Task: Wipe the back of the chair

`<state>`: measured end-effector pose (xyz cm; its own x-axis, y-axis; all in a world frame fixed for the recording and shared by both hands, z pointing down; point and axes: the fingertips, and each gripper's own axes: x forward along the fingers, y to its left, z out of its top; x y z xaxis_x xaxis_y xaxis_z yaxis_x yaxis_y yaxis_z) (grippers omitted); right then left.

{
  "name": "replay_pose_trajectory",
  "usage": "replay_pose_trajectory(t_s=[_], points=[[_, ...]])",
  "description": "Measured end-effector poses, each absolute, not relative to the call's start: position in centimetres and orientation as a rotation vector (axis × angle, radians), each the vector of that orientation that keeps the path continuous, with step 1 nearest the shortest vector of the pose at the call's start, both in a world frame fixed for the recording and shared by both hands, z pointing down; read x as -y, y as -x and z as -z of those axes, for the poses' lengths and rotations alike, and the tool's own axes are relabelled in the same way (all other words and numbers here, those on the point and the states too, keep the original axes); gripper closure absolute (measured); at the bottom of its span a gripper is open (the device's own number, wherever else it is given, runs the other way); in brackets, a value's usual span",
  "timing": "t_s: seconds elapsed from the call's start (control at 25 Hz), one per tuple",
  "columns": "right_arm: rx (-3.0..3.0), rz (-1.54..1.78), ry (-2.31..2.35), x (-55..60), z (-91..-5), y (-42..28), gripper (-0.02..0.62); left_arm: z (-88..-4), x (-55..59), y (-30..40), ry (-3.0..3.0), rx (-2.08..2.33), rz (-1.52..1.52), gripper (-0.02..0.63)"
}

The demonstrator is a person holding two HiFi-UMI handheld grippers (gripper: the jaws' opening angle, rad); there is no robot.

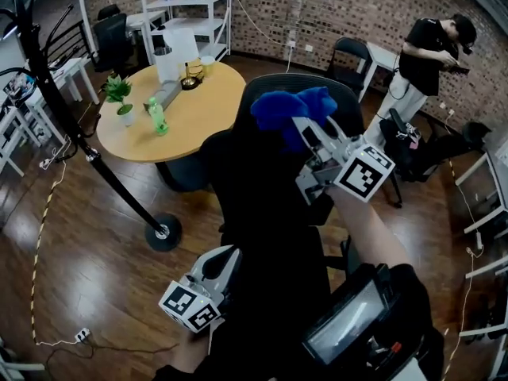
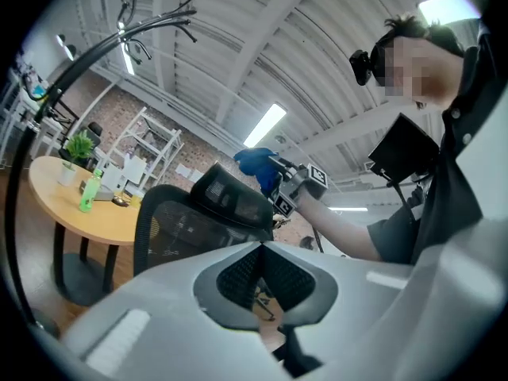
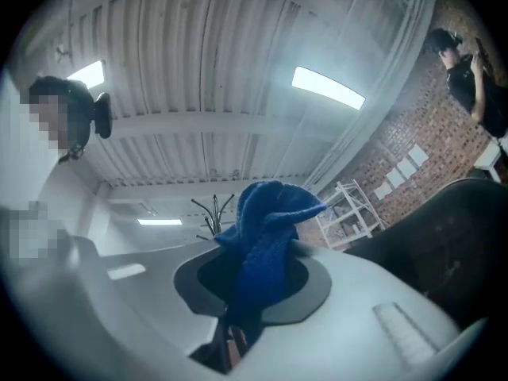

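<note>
A black mesh-backed office chair [image 1: 270, 173] stands in front of me, its back toward me. My right gripper [image 1: 308, 133] is shut on a blue cloth [image 1: 290, 108], held up at the top of the chair back; whether the cloth touches the mesh is unclear. In the right gripper view the cloth [image 3: 266, 236] bulges up from between the jaws and the dark chair back [image 3: 448, 236] lies to the right. My left gripper [image 1: 228, 254] hangs low at the chair's left side, jaws shut on nothing. The left gripper view shows the chair [image 2: 186, 221] and the cloth [image 2: 255, 163] above it.
A round wooden table [image 1: 198, 117] behind the chair carries a green bottle [image 1: 156, 117], a small plant [image 1: 119, 92] and a white box. A black coat stand [image 1: 163, 232] rises at the left. Another person [image 1: 429, 54] stands at the back right, near a second chair [image 1: 349, 58].
</note>
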<state>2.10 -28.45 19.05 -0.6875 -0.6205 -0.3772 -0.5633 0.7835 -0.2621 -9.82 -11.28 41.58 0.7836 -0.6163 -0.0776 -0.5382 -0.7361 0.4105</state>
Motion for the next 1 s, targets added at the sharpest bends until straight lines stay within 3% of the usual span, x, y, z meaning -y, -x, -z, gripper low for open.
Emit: replay_pose_trajectory(t_s=[0.16, 0.36, 0.56, 1.0], points=[[-2.446, 0.287, 0.738, 34.0, -16.1, 0.2, 0.541, -40.8, 11.9, 12.6, -2.583, 1.029, 0.308, 0.601], [-2.349, 0.539, 1.124, 43.1, -22.1, -1.8, 0.541, -40.6, 12.0, 14.5, -2.551, 1.140, 0.314, 0.601], [-2.301, 0.572, 1.213, 43.2, -23.2, -4.0, 0.541, -40.9, 12.3, 14.1, -2.573, 1.111, 0.287, 0.601], [-2.114, 0.556, 1.504, 39.6, -25.1, -18.0, 0.541, -40.7, 12.3, 8.6, -2.670, 0.881, 0.275, 0.601]])
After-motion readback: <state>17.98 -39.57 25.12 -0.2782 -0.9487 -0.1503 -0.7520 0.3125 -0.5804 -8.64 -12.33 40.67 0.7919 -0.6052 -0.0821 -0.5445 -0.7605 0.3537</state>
